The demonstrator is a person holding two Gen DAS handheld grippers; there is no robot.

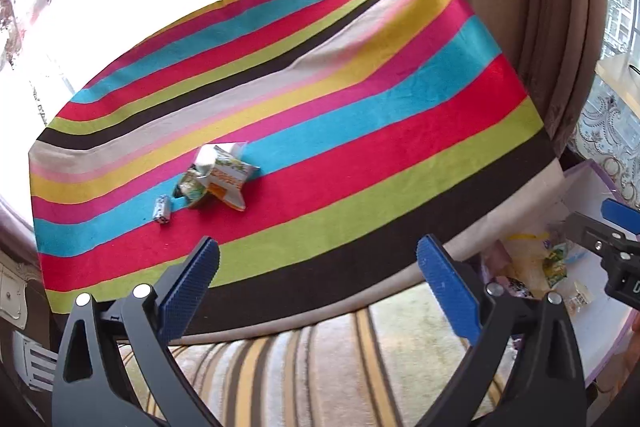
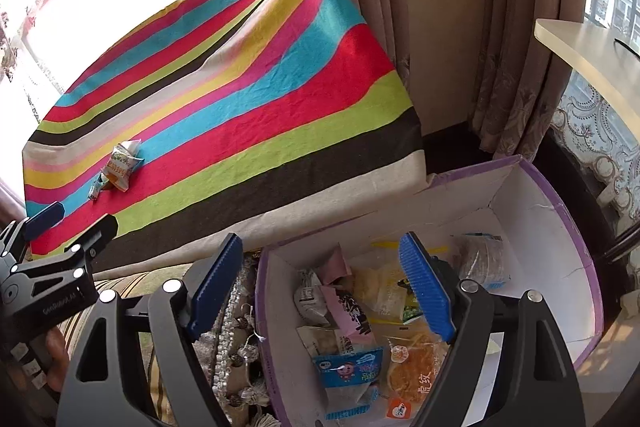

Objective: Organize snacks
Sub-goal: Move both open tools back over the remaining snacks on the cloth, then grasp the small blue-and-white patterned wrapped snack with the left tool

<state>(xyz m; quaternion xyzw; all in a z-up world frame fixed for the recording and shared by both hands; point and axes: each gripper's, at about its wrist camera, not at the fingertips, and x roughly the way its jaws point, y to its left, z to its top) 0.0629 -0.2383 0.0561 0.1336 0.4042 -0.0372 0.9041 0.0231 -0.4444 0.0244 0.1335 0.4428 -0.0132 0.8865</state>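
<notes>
Left wrist view: we are looking along the left gripper [image 1: 318,271] at the striped cloth [image 1: 360,163] on the table. Its fingers [image 1: 192,283] are standing wide apart and holding nothing, touching nothing, hanging over the near edge of the cloth. A small heap of snack packets [image 1: 218,177] is lying on the blue and red stripes ahead of the left finger, with one little wrapped sweet [image 1: 163,209] just beside it. At the right edge we are seeing the right gripper [image 1: 600,223] over the box [image 1: 592,187]. We are judging that we are between trips: most snacks are in the box and these few are waiting on the cloth. The next move is calling for a reach forward over the cloth, jaws lined up around one packet of the heap.

Right wrist view: we are looking down past the right gripper [image 2: 320,267] into the purple-rimmed box [image 2: 576,235], which is sitting beside the table and is already holding many packets [image 2: 352,311]. The fingers [image 2: 426,287] are spread wide and empty, hovering above the packets without touching them. Far left, the heap [image 2: 120,165] is lying on the cloth [image 2: 248,87], well apart from the box, with the left gripper [image 2: 70,219] near it.
</notes>
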